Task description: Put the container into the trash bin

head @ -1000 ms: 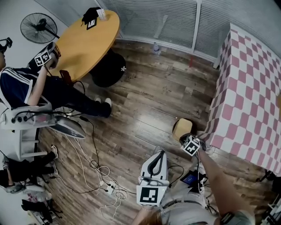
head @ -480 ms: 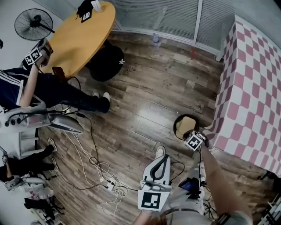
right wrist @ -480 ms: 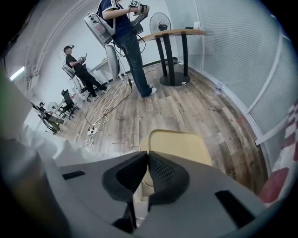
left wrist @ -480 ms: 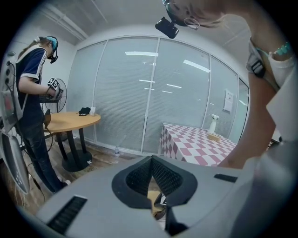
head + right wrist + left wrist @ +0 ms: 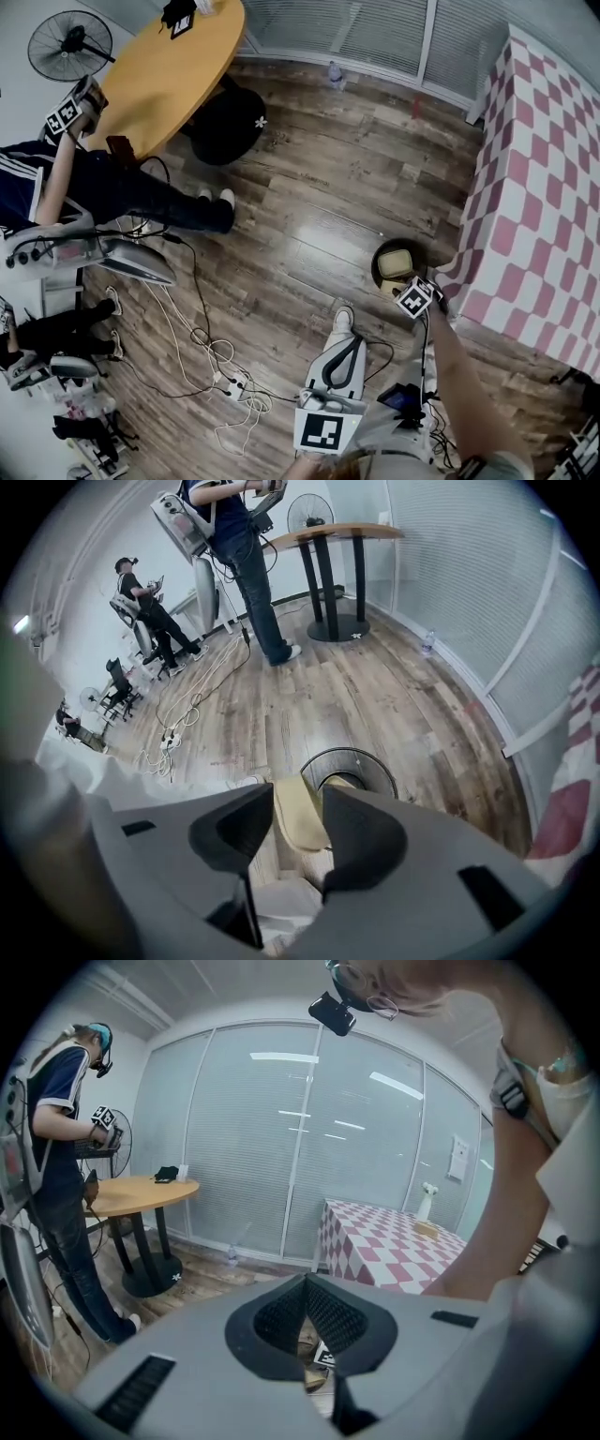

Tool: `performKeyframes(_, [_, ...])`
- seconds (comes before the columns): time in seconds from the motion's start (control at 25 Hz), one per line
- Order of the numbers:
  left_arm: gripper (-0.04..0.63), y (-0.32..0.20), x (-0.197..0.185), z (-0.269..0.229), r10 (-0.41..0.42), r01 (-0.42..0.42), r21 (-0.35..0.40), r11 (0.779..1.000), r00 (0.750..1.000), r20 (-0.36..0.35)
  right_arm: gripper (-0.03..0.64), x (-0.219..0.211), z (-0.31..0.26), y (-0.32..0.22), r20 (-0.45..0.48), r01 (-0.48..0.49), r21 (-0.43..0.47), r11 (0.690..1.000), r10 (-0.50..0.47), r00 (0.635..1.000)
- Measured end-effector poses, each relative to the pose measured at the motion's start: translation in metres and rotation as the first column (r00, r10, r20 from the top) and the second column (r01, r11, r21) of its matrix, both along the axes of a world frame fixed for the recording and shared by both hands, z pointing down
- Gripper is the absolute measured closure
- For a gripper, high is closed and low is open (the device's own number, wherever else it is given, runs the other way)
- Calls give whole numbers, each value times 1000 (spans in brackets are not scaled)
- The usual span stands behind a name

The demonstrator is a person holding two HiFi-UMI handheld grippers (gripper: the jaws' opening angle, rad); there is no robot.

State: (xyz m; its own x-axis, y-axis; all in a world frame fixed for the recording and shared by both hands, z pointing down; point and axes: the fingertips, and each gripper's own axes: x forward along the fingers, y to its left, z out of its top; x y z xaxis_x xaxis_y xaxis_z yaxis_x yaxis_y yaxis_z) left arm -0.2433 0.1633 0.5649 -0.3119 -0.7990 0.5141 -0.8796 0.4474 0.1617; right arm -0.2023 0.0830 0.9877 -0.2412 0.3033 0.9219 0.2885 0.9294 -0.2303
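Right hand-held gripper (image 5: pixel 298 792) points steeply down, jaws opening wide, with the beige container (image 5: pixel 295 822) between them; can't tell if the pads touch it. Bin (image 5: pixel 349 751) stands on the wood floor (image 5: pixel 375 696) just beyond the jaw tips, the container's far end over its mouth. Left hand-held gripper (image 5: pixel 305 1283) is near, to the right one's left, jaws closed together with nothing in them.

The wooden floor (image 5: pixel 319 187) bears a trash bin (image 5: pixel 378 251) and tangled cables (image 5: pixel 220 361).
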Motion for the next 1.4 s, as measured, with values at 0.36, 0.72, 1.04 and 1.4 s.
performKeyframes(0.36, [589, -3, 10, 1, 11, -11, 3, 1000, 1000, -16, 456, 0, -4, -11, 14, -50, 38, 998, 49, 999])
performKeyframes(0.72, [589, -3, 11, -1, 4, -4, 7, 1000, 1000, -11, 549, 1, -18, -7, 13, -30, 35, 999, 30, 999])
performKeyframes(1.04, [589, -4, 17, -5, 16, -16, 13, 1000, 1000, 1, 623, -4, -86, 14, 130, 7, -59, 998, 0, 992])
performKeyframes(1.4, [589, -15, 25, -17, 36, -37, 41, 998, 999, 31, 624, -8, -177, 35, 330, 51, -169, 984, 8, 944])
